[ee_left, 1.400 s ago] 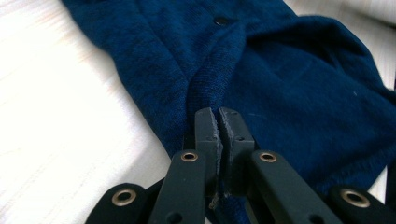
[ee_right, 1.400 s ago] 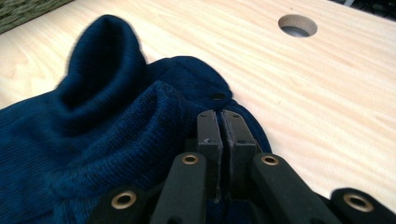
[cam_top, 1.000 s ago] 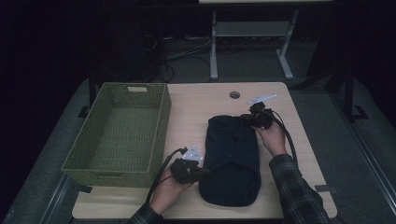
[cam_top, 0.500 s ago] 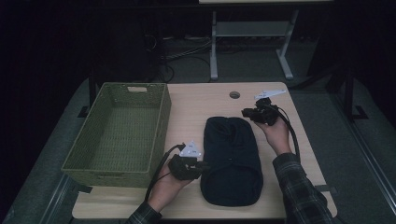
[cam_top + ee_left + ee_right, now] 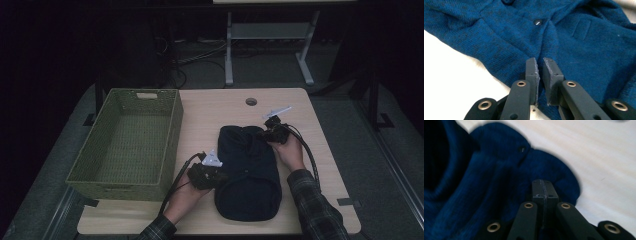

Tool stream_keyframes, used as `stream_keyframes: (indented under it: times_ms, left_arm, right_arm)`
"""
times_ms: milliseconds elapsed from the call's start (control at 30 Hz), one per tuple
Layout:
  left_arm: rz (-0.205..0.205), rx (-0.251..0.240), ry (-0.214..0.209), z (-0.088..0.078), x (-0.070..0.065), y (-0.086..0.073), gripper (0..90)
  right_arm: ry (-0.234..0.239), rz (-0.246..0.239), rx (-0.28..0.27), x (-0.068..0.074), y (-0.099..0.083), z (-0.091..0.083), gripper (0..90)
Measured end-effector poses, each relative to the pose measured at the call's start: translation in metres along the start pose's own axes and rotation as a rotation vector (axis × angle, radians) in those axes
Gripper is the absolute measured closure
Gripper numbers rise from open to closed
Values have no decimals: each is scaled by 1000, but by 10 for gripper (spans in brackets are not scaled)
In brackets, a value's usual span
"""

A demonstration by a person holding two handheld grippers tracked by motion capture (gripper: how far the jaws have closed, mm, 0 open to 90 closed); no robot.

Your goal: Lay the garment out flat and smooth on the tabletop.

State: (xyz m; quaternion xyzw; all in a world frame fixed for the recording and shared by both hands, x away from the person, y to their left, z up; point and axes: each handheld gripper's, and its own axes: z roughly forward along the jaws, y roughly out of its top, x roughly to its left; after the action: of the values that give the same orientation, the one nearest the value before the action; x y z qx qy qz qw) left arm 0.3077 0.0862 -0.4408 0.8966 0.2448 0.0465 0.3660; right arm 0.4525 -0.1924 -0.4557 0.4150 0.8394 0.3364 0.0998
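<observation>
A folded dark blue garment (image 5: 248, 172) lies on the worktop (image 5: 305, 107), right of the green basket (image 5: 125, 142). The left gripper (image 5: 540, 72) stands slightly parted over its edge. The right gripper (image 5: 544, 191) is clenched, perhaps pinching the cloth at the far corner.

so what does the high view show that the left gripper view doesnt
High view alone: the green woven basket, the whole table, both hands, the right gripper at the garment's far corner. Left gripper view alone: the left gripper's jaws slightly parted over the knit and a dark button. Shared: the folded blue garment.
</observation>
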Motion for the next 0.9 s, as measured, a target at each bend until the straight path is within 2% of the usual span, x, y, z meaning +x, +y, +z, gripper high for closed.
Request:
stream_keyframes:
  times_ms: [67,133,300,433,500,600,700,733,900]
  left_arm:
    - [-4,-1,6,1,2,0,822]
    - [-8,-7,9,0,3,0,822]
    - [-18,-43,30,-6,7,7,822]
    - [-34,-63,77,-2,19,18,832]
    - [-32,-41,116,6,26,25,832]
    - [-53,-9,130,21,37,27,843]
    - [-58,33,121,32,41,25,864]
    - [-48,55,124,34,41,24,866]
    - [-45,64,105,36,39,19,889]
  right_arm:
    - [-3,-14,21,3,-4,6,899]
    - [1,-7,1,3,-7,6,899]
    - [-2,-22,7,4,-9,4,899]
    - [-3,-24,4,4,-9,4,899]
    - [-4,-23,2,4,-10,4,899]
    - [-1,-23,0,4,-10,4,899]
    - [-4,-29,2,4,-10,3,899]
    - [-3,-29,4,4,-11,3,899]
    - [3,-38,8,6,-13,1,899]
